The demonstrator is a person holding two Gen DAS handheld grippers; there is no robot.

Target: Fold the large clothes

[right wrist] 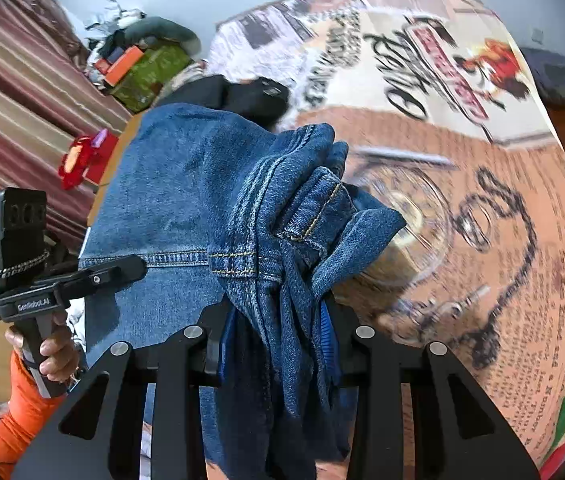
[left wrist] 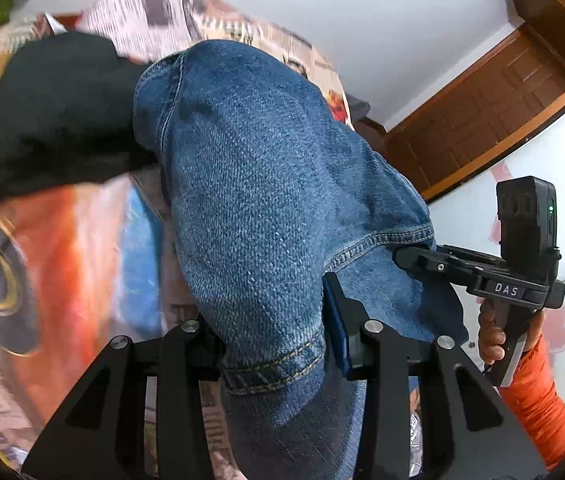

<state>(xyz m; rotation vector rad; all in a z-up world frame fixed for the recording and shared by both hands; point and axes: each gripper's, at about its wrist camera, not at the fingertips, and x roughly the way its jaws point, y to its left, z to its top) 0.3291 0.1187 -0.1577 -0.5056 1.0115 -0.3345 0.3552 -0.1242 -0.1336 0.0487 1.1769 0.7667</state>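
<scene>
Blue denim jeans [left wrist: 258,160] hang lifted above the bed, stretched between both grippers. My left gripper [left wrist: 274,332] is shut on a stitched hem of the jeans, with cloth bunched between its fingers. In the right wrist view the left gripper [right wrist: 130,268] clamps the denim edge at the left. My right gripper [right wrist: 278,328] is shut on a thick gathered fold of the jeans [right wrist: 186,184]. From the left wrist view the right gripper [left wrist: 410,258] bites the hem at the right. The fingertips of both are hidden in cloth.
A printed bed cover [right wrist: 462,240] lies below. A black garment [left wrist: 62,112] sits on it behind the jeans. Orange-sleeved arms [left wrist: 534,400] hold the grippers. A wooden door [left wrist: 482,112] is at the right; a striped curtain [right wrist: 22,100] and a clutter pile [right wrist: 150,72] at the left.
</scene>
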